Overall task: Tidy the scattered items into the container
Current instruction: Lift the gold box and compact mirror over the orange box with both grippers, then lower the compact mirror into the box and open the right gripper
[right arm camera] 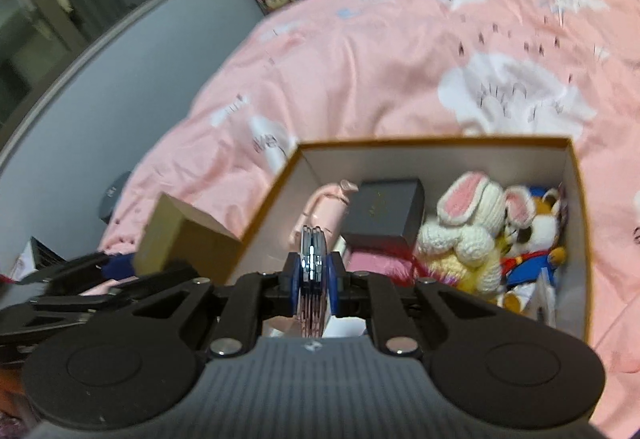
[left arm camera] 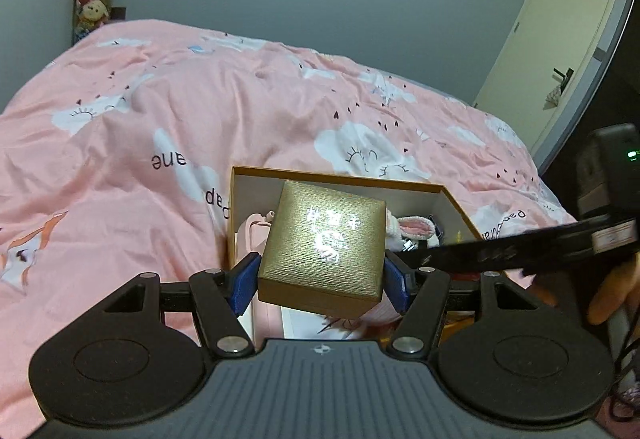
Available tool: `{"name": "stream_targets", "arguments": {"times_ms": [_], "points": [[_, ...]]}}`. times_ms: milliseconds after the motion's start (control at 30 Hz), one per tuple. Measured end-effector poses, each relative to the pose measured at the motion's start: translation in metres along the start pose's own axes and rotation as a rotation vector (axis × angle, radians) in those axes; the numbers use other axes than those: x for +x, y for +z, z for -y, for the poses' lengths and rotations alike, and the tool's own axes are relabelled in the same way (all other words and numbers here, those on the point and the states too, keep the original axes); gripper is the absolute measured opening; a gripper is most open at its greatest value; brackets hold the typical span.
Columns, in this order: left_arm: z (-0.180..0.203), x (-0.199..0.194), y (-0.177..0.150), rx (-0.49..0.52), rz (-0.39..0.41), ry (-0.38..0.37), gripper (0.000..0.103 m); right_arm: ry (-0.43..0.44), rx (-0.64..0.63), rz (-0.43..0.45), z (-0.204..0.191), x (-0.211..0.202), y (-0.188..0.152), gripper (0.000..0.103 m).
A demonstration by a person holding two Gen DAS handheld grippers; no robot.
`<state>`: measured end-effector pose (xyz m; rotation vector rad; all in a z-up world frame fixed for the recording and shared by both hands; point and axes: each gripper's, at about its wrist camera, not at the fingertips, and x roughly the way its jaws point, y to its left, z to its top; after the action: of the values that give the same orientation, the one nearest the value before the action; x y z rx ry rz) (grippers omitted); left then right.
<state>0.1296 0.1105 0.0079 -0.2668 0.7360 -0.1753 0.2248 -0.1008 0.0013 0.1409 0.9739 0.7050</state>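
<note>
On the pink cloud-print duvet [left arm camera: 200, 99] sits an open cardboard box [right arm camera: 576, 175] with a gold rim and white inner walls, already part filled: a crocheted rabbit [right arm camera: 464, 223], a small fox-like plush toy [right arm camera: 536, 235], a dark grey gift case [right arm camera: 384, 211] and a pink item at the left wall.

Both hands appear to be mid-delivery. The left gripper [left arm camera: 320, 279] has its blue pads pressed against the two sides of a gold gift box [left arm camera: 324, 243], jaws set wide around it, and holds it above the near left part of the container. In the right wrist view that gold box shows at the near left, outside and just beside the container's left wall. The right gripper [right arm camera: 314, 271] is pinched nearly together on a thin disc-shaped compact [right arm camera: 312, 259] with a glinting edge; what exactly it is cannot be told.

The gold box is roughly square with no marked long axis; its printed lid faces up and tilts toward the camera, one edge running across the jaws. The disc stands on edge, its flat faces against the pads, its rim pointing forward and down toward the container's floor.

Next, I judge, each piece needs carrying over the rim to free floor. The gold box looks large for the gap left of the grey case, so it likely has to go down level on top of the pink item, then be let go. The disc could slip in edgewise beside the case.
</note>
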Motion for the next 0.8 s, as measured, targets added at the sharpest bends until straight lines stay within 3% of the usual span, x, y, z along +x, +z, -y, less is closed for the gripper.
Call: {"name": "stream_targets", "arguments": {"times_ms": [400, 800], "points": [[-0.022, 0.043, 0.005, -0.024, -0.064, -0.056, 0.074, -0.071, 0.072, -0.200, 0.014, 0.082, -0.003, 0.016], [-0.029, 0.058, 0.003, -0.019, -0.087, -0.071, 0.074, -0.103, 0.038, -0.340, 0.007, 0.118, 0.003, 0.016]]}}
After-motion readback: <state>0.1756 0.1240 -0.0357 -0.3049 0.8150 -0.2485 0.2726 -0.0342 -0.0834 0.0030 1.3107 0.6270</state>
